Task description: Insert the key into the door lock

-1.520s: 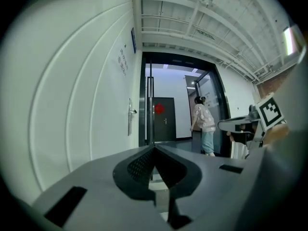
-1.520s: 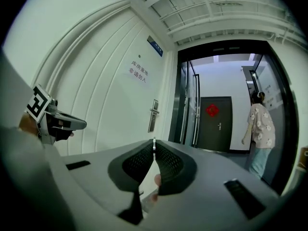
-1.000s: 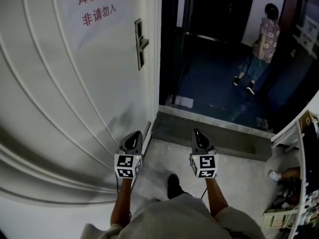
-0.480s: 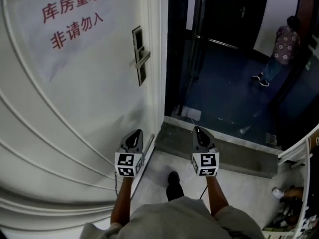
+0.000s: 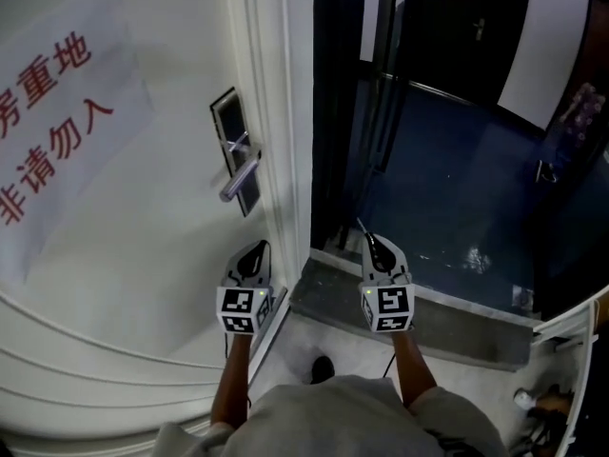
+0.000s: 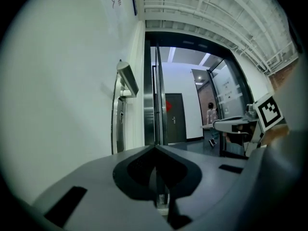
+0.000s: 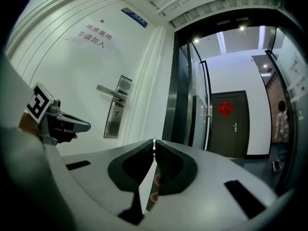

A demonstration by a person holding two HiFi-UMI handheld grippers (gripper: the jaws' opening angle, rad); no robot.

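The left tool (image 5: 255, 252) and the right tool (image 5: 374, 246) are moving up to the white door. The lock plate with its handle (image 5: 235, 165) is getting bigger and coming closer, and it is now just ahead of the left tool. The paper sign (image 5: 57, 122) with red writing is sliding away to the left, partly out of the picture. The grey step (image 5: 447, 305) is now lying under the tool tips. The person in the hall (image 5: 582, 108) is slipping off far to the right of the right tool.
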